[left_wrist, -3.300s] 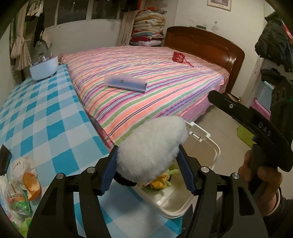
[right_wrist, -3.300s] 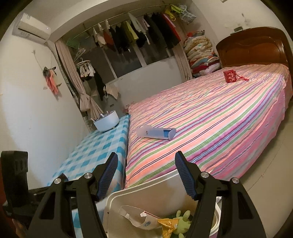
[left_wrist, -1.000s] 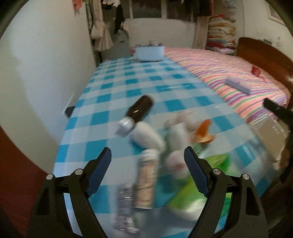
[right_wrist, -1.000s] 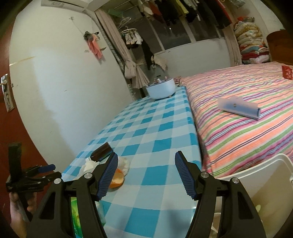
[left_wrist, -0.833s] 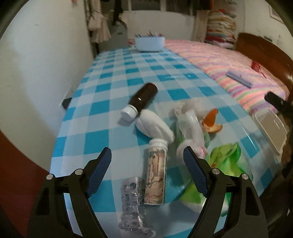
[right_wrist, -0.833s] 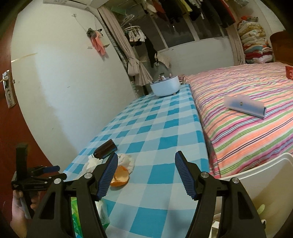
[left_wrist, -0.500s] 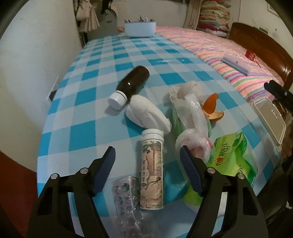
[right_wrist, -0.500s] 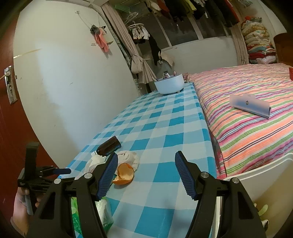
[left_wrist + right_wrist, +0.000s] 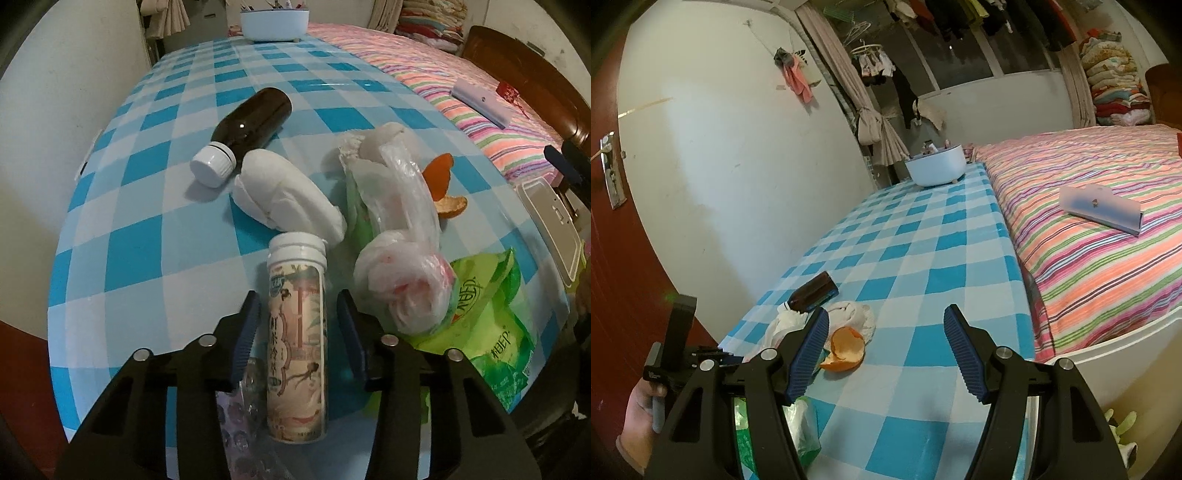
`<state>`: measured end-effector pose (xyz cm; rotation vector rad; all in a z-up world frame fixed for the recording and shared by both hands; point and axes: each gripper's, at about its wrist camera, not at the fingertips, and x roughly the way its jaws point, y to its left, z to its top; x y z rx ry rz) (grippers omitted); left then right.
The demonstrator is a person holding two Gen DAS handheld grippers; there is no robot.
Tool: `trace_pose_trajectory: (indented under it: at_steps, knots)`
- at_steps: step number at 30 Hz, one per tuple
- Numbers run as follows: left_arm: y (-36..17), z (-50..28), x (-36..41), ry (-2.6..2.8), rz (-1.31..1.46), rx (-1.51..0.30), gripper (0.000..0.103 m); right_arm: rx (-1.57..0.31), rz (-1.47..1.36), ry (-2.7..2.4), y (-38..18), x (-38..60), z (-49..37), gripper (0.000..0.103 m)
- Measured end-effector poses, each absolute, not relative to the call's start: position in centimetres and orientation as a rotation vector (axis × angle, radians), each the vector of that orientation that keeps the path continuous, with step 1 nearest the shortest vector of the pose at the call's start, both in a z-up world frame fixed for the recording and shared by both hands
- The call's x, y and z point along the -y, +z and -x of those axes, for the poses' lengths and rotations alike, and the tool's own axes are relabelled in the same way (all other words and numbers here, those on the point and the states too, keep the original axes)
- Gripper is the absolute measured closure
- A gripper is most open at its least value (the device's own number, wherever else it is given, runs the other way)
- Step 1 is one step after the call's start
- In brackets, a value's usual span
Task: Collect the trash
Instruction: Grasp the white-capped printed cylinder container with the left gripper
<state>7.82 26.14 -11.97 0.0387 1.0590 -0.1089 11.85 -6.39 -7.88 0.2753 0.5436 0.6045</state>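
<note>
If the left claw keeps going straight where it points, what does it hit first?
The printed tube, lying between the open left claw fingers, which have just been closing. The pads look not quite touching; depth is unclear.

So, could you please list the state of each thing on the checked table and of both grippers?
Printed tube: capped, lying flat, between the left gripper's pads.
Brown bottle: capped, on its side.
Orange peel: empty, torn.
Left gripper: just closing, not yet gripping.
Right gripper: open, empty.

Black left tool (image 9: 297, 332) and right tool (image 9: 884, 349), ribbed blue pads, silver screws.
</note>
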Motion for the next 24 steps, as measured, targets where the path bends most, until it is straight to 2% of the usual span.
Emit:
trace_pose_trajectory:
  at_steps: [4, 13, 24]
  knots:
    - [-11.8, -8.1, -26.8, -0.088, 0.002, -1.047, 0.074, -0.562, -0.258, 0.619, -8.2, 5.3, -11.9, 0.040]
    - [-11.7, -8.1, -27.1, -0.048, 0.038, -1.012, 0.075, -0.640, -0.210, 0.677, -9.6, 1.9, -12.7, 0.040]
    - [-8.4, -6.6, -29.9, 0.004, 0.186, -0.882, 0.075, -0.764, -0.165, 0.736, -11.1, -2.1, -15.4, 0.040]
